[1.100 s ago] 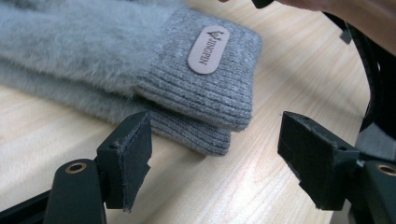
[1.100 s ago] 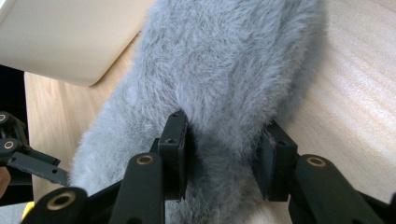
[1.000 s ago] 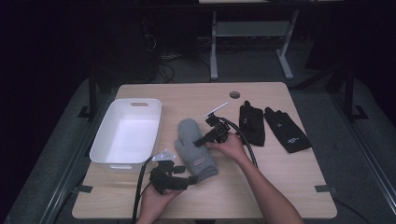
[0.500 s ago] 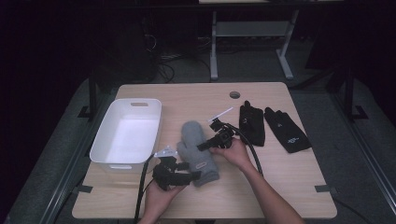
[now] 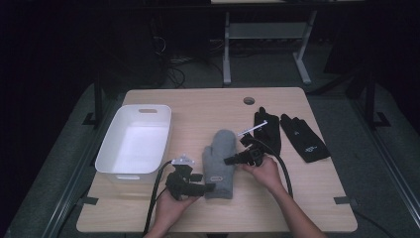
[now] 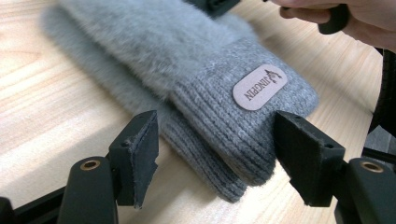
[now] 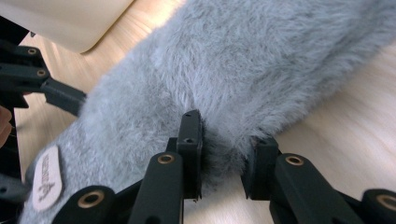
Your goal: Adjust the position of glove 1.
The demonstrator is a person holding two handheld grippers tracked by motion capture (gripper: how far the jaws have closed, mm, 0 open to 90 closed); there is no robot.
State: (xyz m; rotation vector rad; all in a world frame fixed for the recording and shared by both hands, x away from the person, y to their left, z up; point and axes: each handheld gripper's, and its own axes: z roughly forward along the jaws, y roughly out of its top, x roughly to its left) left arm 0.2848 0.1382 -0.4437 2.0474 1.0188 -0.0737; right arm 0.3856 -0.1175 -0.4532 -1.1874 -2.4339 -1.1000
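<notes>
Since the earlier high view, the grey mittens (image 5: 219,158) have slid from beside the white bin toward the lower middle of the frame, and the right tongs (image 5: 229,160) have travelled with them. The mittens are a stacked pair lying on the table (image 5: 198,104), fluffy tips pointing to the top of the frame and ribbed cuffs toward the bottom edge.

The right tongs have just been closing, and in the right gripper view they (image 7: 223,163) pinch a fold of the mitten's (image 7: 243,60) fur at its side edge, so they are grasping the mitten.

The left tongs (image 5: 210,187) sit at the cuff end, in the lower middle of the high view. In the left gripper view they (image 6: 217,149) straddle the ribbed cuff with its pale label (image 6: 259,87). They have just been narrowing. Both pads stand beside the knit with a gap on the left side; they are released and not pressing.

A white bin (image 5: 134,144) stands at the left of the high view, and two black gloves (image 5: 289,136) lie at the right, well apart from the mittens.
</notes>
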